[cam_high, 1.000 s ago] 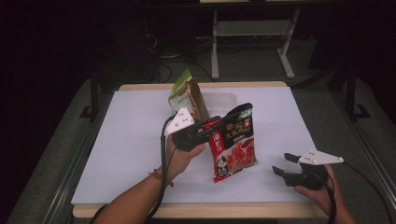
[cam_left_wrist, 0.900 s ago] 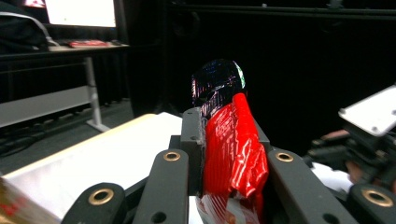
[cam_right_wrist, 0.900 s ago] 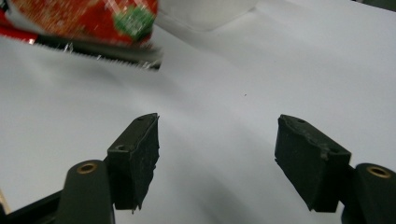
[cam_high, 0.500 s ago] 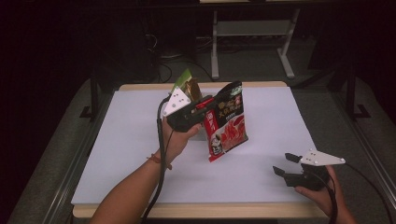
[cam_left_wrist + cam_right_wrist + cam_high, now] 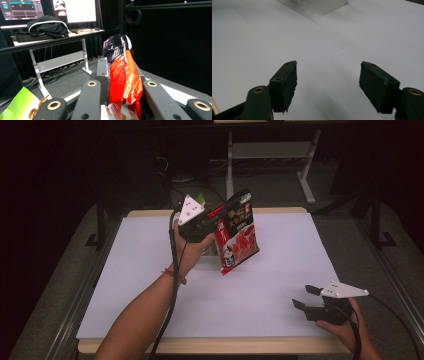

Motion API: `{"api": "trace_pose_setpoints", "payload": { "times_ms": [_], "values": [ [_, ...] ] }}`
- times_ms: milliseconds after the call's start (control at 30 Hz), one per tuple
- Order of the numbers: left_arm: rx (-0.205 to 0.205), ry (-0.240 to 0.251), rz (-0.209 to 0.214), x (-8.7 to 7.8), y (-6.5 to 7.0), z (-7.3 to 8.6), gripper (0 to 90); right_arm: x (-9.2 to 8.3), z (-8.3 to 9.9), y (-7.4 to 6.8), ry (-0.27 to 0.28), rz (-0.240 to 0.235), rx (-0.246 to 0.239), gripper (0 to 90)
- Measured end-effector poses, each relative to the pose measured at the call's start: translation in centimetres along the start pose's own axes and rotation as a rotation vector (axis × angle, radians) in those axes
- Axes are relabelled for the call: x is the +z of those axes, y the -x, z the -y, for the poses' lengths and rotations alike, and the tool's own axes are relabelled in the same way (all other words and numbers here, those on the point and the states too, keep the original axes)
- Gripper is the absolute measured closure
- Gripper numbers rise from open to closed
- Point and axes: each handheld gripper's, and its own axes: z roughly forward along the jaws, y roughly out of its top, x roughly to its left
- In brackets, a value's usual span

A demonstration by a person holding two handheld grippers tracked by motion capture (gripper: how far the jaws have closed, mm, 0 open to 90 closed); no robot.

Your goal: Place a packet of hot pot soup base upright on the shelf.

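Observation:
My left gripper (image 5: 219, 218) is held up above the middle of the white table (image 5: 285, 255), shut on a red and black snack packet (image 5: 239, 234) that hangs tilted from its jaws. In the left gripper view the packet (image 5: 125, 80) is pinched edge-on between the two black jaws of the left gripper (image 5: 120, 68). A green packet (image 5: 201, 198) peeks out behind that gripper, and its corner (image 5: 20, 105) shows at lower left. My right gripper (image 5: 305, 296) rests low near the table's front right, open, with nothing between the jaws of the right gripper (image 5: 328, 75).
A pale box-like thing (image 5: 209, 257) sits on the table under my left hand; its edge (image 5: 322, 5) lies ahead of the right gripper. Beyond the table stand a white desk frame (image 5: 270, 150), a black bag (image 5: 47, 25) and monitors (image 5: 21, 8).
My left gripper has carried the red packet up off the table and toward the far left, over the green packet. The right gripper has stayed where it was.

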Motion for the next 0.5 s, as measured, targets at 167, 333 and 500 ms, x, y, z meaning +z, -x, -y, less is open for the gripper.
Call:
{"api": "trace_pose_setpoints", "payload": {
  "times_ms": [167, 333, 500],
  "values": [
    [-0.004, 0.027, -0.031, 0.1, -0.1, -1.3, 75.5, 0.1, 0.1, -0.1, -0.011, 0.0, -0.001, 29.6],
    [0.008, 0.019, -0.062, 0.2, -0.4, -2.0, 75.5, 0.0, 0.2, 0.0, -0.011, 0.001, 0.001, 29.7],
    [0.032, -0.014, -0.113, 1.3, -0.2, -1.7, 75.5, 0.1, 0.1, -0.1, -0.014, 0.0, -0.002, 29.6]
  ]
}}
